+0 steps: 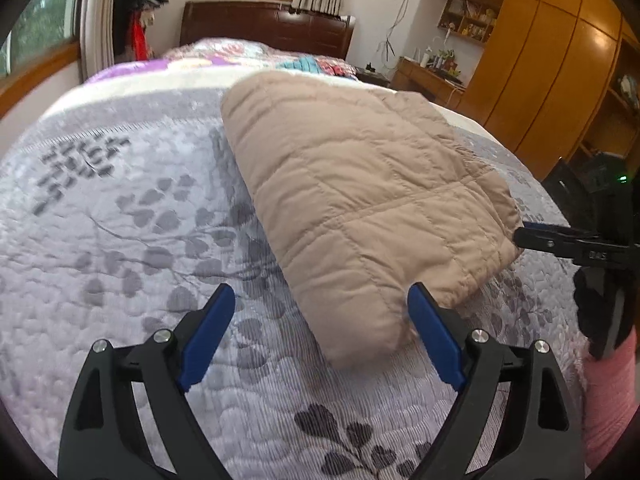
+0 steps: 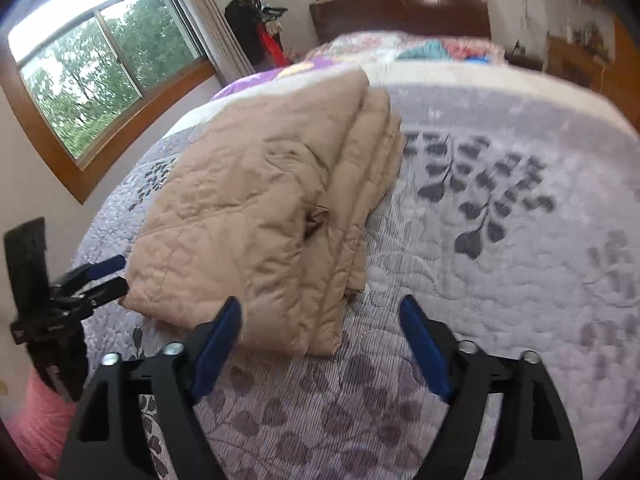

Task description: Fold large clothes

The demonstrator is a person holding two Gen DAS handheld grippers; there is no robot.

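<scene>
**Folded quilted garment on bed, both grippers open at its near end**

The beige quilted garment [image 1: 360, 200] lay folded into a thick multi-layer bundle on the grey leaf-patterned bedspread [image 1: 120, 220]. Its long axis ran away from the operator toward the dark wooden headboard [image 1: 268, 24].

The left gripper [image 1: 321, 300] was spread wide and held nothing; the bundle's near rounded end sat ahead and to its right, its right finger [image 1: 434, 340] just beside that end. The right gripper [image 2: 320, 314] was likewise wide open and empty; in its view the garment [image 2: 260, 208] lay ahead and to its left, its left finger [image 2: 218, 340] overlapping the near corner. Contact could not be confirmed in either view.

Stacked layer edges showed along the bundle's right flank in the right wrist view. Judgement: the fold looked nearly complete; each gripper stood about equally near its own near corner, so any further move would likely proceed along the long axis.
</scene>
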